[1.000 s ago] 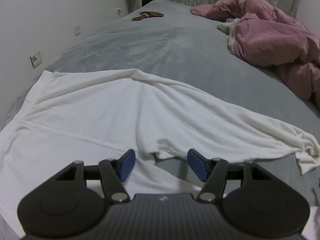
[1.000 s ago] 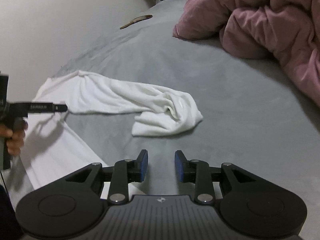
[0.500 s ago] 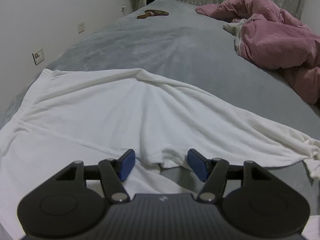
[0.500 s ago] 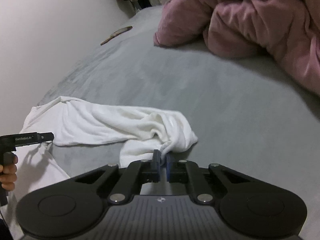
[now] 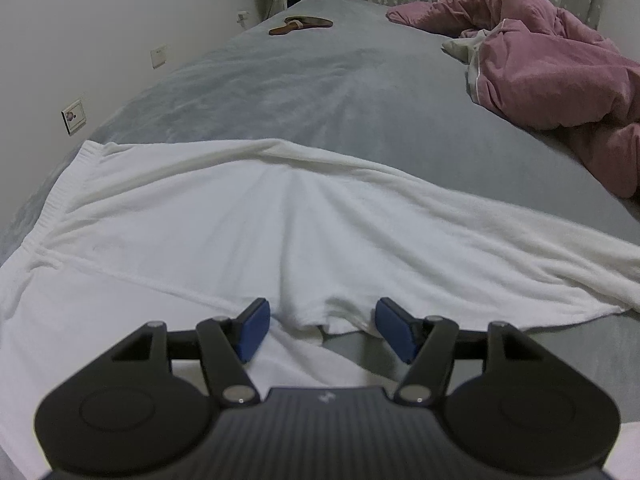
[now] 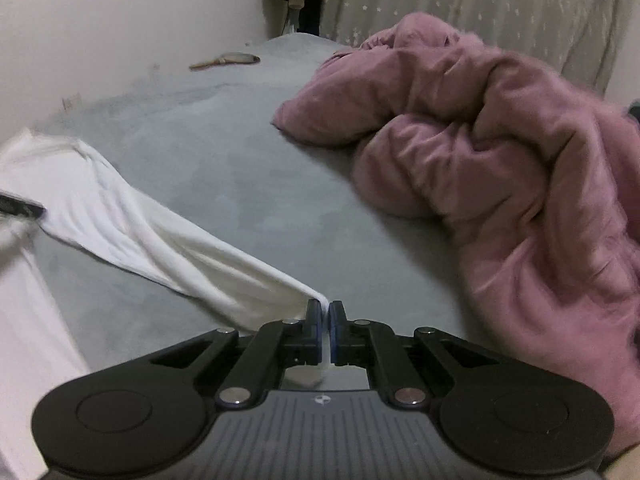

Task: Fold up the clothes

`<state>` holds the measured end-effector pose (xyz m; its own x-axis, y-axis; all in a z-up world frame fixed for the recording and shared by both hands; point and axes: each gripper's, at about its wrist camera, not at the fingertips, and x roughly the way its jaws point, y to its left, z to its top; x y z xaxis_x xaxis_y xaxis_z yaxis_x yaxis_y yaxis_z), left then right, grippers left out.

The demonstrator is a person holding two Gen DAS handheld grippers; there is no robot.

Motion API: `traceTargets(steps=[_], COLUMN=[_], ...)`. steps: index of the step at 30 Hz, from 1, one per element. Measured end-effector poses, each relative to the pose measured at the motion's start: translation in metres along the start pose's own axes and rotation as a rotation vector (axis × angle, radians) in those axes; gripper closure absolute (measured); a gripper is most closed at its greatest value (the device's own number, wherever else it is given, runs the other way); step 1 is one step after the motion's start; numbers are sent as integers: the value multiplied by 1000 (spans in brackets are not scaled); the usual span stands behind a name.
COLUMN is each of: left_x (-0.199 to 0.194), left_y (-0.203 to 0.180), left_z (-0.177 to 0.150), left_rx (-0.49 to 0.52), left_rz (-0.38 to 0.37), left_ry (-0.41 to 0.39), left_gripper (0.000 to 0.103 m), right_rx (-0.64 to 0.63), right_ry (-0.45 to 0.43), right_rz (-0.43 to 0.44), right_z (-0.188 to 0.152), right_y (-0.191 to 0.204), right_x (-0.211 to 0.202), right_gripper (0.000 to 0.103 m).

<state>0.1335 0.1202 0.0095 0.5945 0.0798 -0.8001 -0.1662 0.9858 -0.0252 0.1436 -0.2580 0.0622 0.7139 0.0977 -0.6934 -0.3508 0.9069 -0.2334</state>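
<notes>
White trousers [image 5: 224,216] lie spread over the grey bed [image 5: 320,92], waistband at the left. My left gripper [image 5: 320,326] is open, its blue pads on either side of the crotch fold, which sags between them. In the right wrist view my right gripper [image 6: 325,312] is shut on the end of one trouser leg [image 6: 168,236], which stretches taut and slightly lifted from the pads back to the left. The left gripper's tip [image 6: 20,208] shows at that view's left edge.
A crumpled pink duvet [image 6: 500,152] fills the right side of the bed, close to my right gripper. A brown object [image 5: 300,25] lies at the far end. A wall with sockets [image 5: 74,116] runs along the left. Curtains hang behind.
My right gripper has shut on the bunched trouser leg end and pulled it out to the right, drawing the leg straight. My left gripper has crept forward to the crotch, still open.
</notes>
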Motion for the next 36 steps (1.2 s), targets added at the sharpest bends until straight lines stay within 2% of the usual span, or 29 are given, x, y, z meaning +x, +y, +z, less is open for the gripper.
traceTargets(steps=[2, 7, 13, 16, 21, 25, 32, 33, 34, 36], left_x=[1, 3, 3, 2, 1, 3, 6, 6, 6, 7], left_y=[-1, -4, -3, -2, 0, 0, -2, -2, -2, -2], left_z=[0, 0, 1, 2, 4, 5, 5, 5, 5, 6], left_rx=[7, 21, 21, 16, -3, -3, 4, 4, 4, 5], left_rz=[5, 15, 14, 10, -1, 6, 13, 14, 15, 17], left_ry=[0, -2, 1, 1, -3, 0, -2, -2, -3, -4], left_gripper=[42, 41, 41, 41, 41, 41, 40, 39, 39, 39], right_rx=[-46, -28, 91, 176, 292, 315, 435, 443, 438, 438], right_ry=[12, 47, 17, 58, 150, 159, 172, 172, 168, 154], right_rz=[-52, -72, -3, 51, 153, 235, 234, 230, 213, 203], right_z=[-1, -2, -5, -11, -25, -37, -45, -44, -43, -41], right_y=[-2, -16, -38, -54, -65, -66, -68, -67, -65, -66], right_x=[5, 23, 22, 28, 34, 17, 42, 46, 48, 45], right_gripper=[99, 100, 100, 92, 90, 77, 76, 81, 96, 97])
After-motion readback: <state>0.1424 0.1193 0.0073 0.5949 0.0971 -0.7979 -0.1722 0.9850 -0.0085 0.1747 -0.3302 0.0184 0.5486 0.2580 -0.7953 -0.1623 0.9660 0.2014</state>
